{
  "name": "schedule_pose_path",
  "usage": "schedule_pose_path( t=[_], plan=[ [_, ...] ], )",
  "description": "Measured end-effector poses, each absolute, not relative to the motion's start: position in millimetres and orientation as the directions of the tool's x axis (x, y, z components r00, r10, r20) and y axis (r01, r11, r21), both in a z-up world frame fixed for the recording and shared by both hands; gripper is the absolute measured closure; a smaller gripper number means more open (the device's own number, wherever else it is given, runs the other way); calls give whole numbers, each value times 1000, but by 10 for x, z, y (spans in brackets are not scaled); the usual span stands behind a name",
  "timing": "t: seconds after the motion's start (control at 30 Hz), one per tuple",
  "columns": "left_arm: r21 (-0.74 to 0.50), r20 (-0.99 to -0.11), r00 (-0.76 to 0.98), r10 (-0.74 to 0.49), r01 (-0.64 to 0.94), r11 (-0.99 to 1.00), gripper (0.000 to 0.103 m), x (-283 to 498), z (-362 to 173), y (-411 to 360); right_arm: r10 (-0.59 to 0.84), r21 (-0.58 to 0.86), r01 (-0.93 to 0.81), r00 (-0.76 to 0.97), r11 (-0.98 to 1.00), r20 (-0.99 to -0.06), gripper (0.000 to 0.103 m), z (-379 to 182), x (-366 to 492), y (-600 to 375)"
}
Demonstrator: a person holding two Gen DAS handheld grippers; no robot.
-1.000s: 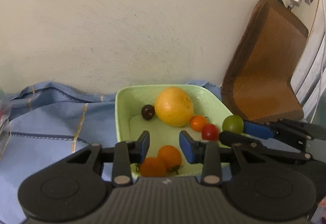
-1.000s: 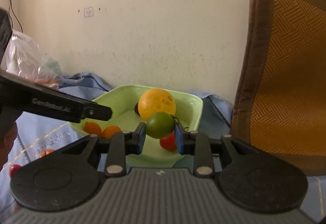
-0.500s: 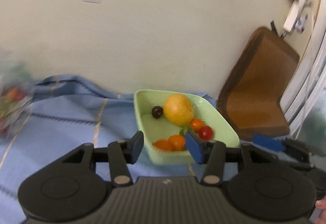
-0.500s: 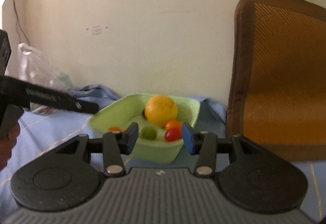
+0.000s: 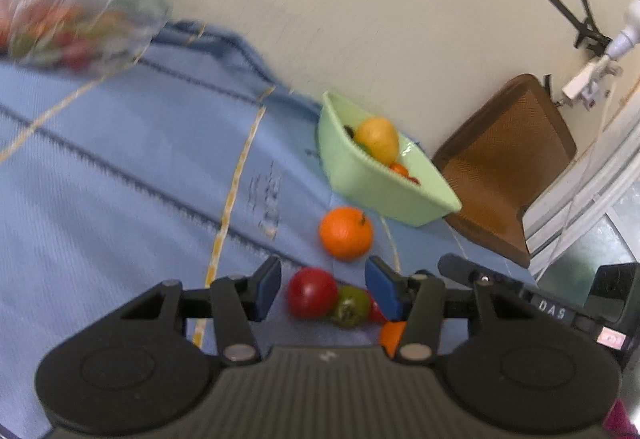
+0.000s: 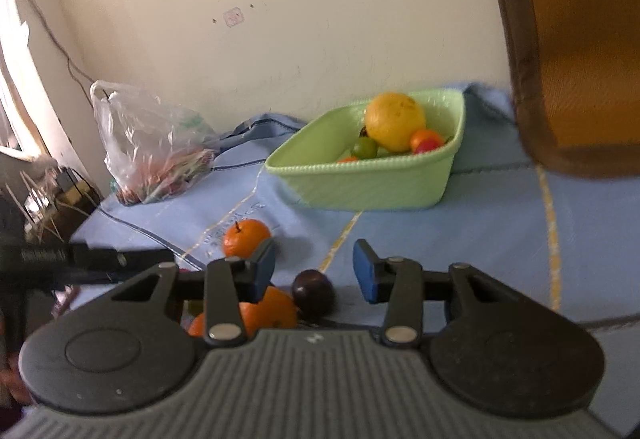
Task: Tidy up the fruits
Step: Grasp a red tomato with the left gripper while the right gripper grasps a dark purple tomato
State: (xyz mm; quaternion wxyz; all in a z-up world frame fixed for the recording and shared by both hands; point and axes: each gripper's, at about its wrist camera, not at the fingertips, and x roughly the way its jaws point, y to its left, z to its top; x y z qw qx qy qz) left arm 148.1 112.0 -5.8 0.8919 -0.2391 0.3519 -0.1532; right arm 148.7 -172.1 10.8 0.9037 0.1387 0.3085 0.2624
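The green basket on the blue cloth holds a big yellow fruit, a green tomato and small red and orange ones. My right gripper is back from it, low over the cloth. Its jaws are closing, and a dark plum lies between them untouched. An orange lies behind its left finger. My left gripper is open above a red tomato and a green-brown tomato, with its pads clear of both. Another orange lies between it and the basket.
A clear plastic bag with more produce stands against the wall at the left. A brown chair back rises just right of the basket. The cloth stretches wide to the left. Clutter sits at the table's far left edge.
The right gripper let the green tomato go into the basket, opened and drew back. The left gripper pulled away from the basket, rolled, opened wider and sank over the loose tomatoes.
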Motion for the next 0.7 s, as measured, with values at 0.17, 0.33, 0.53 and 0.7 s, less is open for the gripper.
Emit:
schedule_pose_path(
  t=[0.17,0.33,0.53,0.7],
  plan=[
    [-563,-538,715,-446,89,822,58,1431,-148,1169,563,467,-336,636,818,-528,60,-5,1519,-1735],
    [-546,-535,735,-417,76,835,73,1315,-146,1147,581,494,-335,625,802,-521,63,-30,1495,-1770],
    [-528,-522,763,-382,63,847,75,1200,-112,1118,582,490,-341,628,802,-516,76,15,1412,-1781],
    [-553,-485,776,-403,84,829,75,987,-18,1221,537,497,-283,680,820,-499,76,32,1340,-1952]
  ],
)
